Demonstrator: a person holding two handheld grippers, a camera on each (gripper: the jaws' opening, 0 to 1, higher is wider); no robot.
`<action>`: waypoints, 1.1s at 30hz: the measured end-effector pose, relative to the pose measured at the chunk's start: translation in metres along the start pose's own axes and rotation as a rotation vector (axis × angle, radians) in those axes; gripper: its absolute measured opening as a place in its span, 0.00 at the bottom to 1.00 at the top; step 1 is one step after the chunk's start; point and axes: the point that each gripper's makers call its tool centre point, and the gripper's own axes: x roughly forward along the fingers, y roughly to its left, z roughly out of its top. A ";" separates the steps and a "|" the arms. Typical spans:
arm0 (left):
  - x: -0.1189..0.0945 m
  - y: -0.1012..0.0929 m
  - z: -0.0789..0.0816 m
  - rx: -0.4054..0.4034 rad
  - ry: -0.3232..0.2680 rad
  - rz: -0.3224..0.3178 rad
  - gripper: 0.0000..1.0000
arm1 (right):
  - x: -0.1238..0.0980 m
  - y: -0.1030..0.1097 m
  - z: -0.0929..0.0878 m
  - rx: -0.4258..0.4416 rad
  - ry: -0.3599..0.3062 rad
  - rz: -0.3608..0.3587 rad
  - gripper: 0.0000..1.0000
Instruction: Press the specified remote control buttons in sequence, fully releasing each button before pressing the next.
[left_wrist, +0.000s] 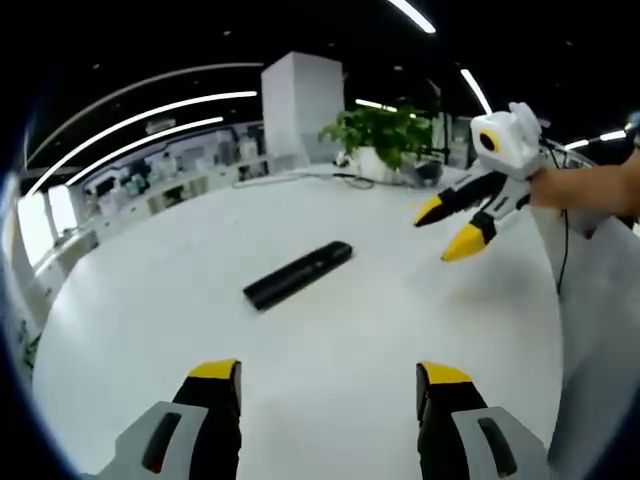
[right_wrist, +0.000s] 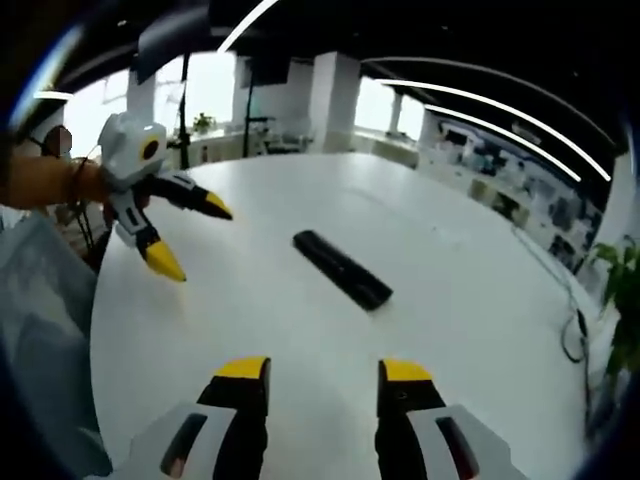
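Note:
A black remote control (left_wrist: 298, 274) lies flat on the round white table (left_wrist: 140, 300), near its middle. In the left gripper view my left gripper (left_wrist: 330, 372) hovers open just short of the remote, with nothing between its yellow-tipped fingers. My right gripper (left_wrist: 447, 230) comes in from the right, held above the table, open and apart from the remote. In the right gripper view the remote (right_wrist: 342, 269) lies ahead of my open right gripper (right_wrist: 324, 370). The left gripper (right_wrist: 193, 240) hangs open at the left, off to the side of the remote.
A potted plant (left_wrist: 385, 130) and a cable (left_wrist: 350, 180) sit at the table's far edge, in front of a white pillar (left_wrist: 300, 105). A hand (left_wrist: 585, 185) holds the right gripper. Another cable (right_wrist: 575, 330) trails near the table's right rim. Office desks stand behind.

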 end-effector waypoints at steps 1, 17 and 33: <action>-0.002 -0.001 -0.001 -0.002 0.003 0.005 0.73 | -0.002 0.001 0.000 0.004 -0.001 -0.001 0.39; -0.029 -0.003 0.010 -0.078 0.012 0.079 0.73 | -0.034 0.029 0.008 0.092 -0.017 -0.003 0.40; -0.079 -0.016 0.047 -0.157 -0.108 0.195 0.80 | -0.068 0.050 0.020 0.191 -0.102 -0.023 0.45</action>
